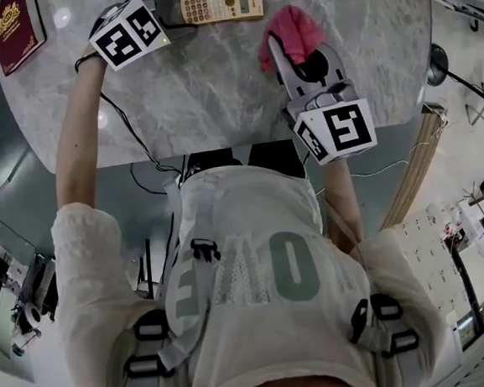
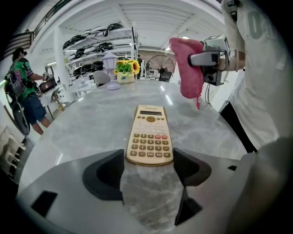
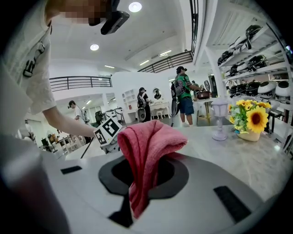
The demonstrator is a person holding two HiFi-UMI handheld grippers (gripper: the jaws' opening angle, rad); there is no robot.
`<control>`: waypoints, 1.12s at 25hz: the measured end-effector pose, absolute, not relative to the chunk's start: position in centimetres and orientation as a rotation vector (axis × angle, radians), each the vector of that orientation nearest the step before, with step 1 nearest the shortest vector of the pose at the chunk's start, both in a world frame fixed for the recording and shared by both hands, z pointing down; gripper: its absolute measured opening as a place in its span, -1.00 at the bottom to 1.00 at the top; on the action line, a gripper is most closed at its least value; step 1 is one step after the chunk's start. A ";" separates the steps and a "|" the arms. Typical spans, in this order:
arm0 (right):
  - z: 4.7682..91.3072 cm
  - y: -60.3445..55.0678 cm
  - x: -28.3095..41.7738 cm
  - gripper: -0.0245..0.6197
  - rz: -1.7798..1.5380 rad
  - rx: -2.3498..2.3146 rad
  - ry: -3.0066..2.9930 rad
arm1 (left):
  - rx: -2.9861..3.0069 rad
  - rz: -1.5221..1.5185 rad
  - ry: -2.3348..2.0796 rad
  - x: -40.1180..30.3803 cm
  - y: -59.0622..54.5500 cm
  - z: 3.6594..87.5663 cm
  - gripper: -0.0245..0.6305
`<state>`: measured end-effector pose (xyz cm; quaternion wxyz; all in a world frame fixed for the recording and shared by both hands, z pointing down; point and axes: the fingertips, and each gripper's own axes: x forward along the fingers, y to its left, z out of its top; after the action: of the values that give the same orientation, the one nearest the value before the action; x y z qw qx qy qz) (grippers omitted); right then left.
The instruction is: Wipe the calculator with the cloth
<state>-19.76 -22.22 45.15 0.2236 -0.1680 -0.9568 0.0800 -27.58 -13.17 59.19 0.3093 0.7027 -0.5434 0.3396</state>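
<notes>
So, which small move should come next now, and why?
Probably close the left gripper on the near end of the calculator to steady it: its jaws flank that end, seemingly not pressing yet, while the right gripper holds the cloth above the table.

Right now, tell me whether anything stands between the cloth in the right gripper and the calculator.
Nothing visible does. Only marble table shows between the cloth, held in the right gripper, and the calculator. The left gripper flanks the calculator's near end, leaving its keys uncovered.
</notes>
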 end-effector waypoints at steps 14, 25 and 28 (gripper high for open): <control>45.4 -22.0 -20.6 -0.75 0.162 -0.492 -2.628 | 1.869 0.898 -1.423 -27.3 -13.2 59.6 0.11; 47.9 -22.9 -27.4 -0.75 -0.772 -0.663 -2.313 | 1.872 0.893 -1.426 -27.4 -13.0 59.6 0.11; 50.1 -22.8 -28.6 -0.75 -1.083 -0.741 -2.108 | 1.874 0.887 -1.426 -27.3 -13.1 59.6 0.11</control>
<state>-28.57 -22.80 50.13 0.3234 -0.2825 -0.8034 -0.4126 -27.32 -13.07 59.59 0.3073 0.7086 -0.5393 0.3355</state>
